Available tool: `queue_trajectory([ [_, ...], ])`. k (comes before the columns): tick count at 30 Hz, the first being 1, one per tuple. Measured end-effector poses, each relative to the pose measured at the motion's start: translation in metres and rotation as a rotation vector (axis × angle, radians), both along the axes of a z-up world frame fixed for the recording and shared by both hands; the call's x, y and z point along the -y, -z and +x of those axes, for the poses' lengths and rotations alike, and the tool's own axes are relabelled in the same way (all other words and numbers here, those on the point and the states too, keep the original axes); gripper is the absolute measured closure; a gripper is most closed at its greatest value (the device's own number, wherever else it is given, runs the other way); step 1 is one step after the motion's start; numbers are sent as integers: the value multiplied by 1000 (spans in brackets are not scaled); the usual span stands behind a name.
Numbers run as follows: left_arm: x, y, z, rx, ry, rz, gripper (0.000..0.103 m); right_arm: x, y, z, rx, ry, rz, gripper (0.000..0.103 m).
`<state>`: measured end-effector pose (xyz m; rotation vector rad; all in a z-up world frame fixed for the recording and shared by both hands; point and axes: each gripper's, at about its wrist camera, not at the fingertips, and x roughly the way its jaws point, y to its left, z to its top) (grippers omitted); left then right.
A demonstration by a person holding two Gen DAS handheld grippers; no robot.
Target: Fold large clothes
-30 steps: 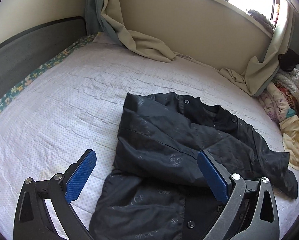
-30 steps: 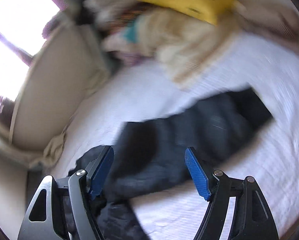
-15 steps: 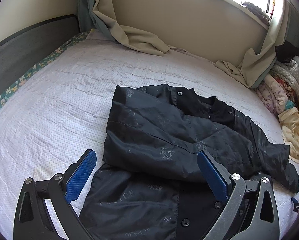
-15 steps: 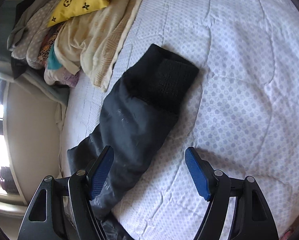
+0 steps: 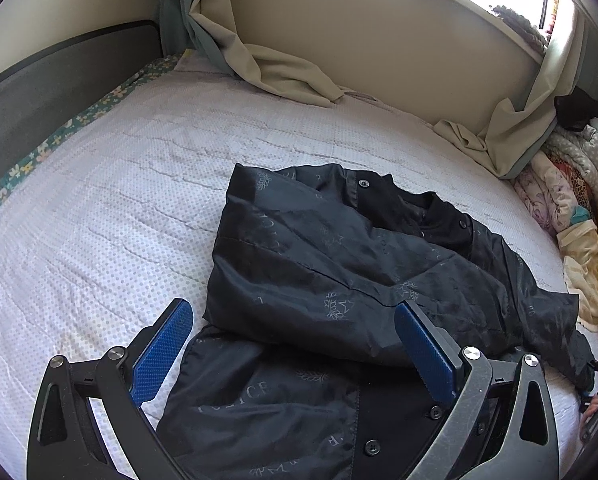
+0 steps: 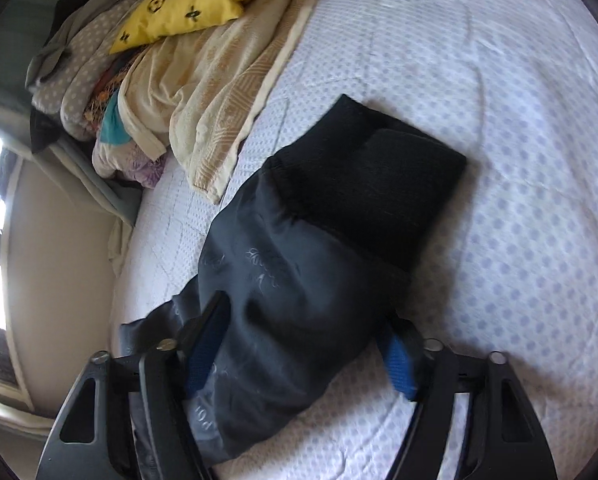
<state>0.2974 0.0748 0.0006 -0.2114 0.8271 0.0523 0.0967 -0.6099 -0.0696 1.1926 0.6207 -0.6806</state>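
- One black jacket (image 5: 319,264) lies on the white quilted bed (image 5: 119,208), its body roughly in the middle of the mattress, one side folded over the front.
- Five buttons show on the jacket's dark front strip in the left wrist view; one of them (image 5: 363,183) sits near the collar.
- One sleeve (image 6: 299,272) stretches away from the body across the bed, ending in a black knit cuff (image 6: 383,184) that lies flat on the quilt.
- Left gripper (image 5: 295,356): fingers spread wide, holding nothing, above the jacket's lower front; the blue pads flank the fabric without touching it.
- Right gripper (image 6: 303,356): fingers apart, one on each side of the sleeve at its wider end; the sleeve passes between them, cuff beyond the tips. Whether the pads press the cloth cannot be told.
- One pile of bedding (image 6: 171,80) with one yellow pillow (image 6: 195,4) lies beside the sleeve, near but apart.
- Two beige curtains (image 5: 259,60) hang onto the bed's far edge.
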Motion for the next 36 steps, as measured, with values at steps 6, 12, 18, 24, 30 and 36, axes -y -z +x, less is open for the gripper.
queue_trajectory([
  [6,-2,3,3,-9,-6,5,0,6,-3,3,-19,-28,-6,88],
  [12,-1,-2,0,10,-7,7,0,-21,-66,13,21,-108,-208,95],
  [18,0,-8,-5,32,-9,21,0,-102,-148,30,43,-283,-574,95],
  [24,1,-12,-8,42,-2,17,0,-215,-192,54,89,-523,-907,95],
  [30,2,-14,-10,44,13,0,0,-322,-175,88,97,-828,-999,95],
  [36,1,-15,-11,43,35,-31,0,-406,-132,111,48,-1058,-1039,96],
])
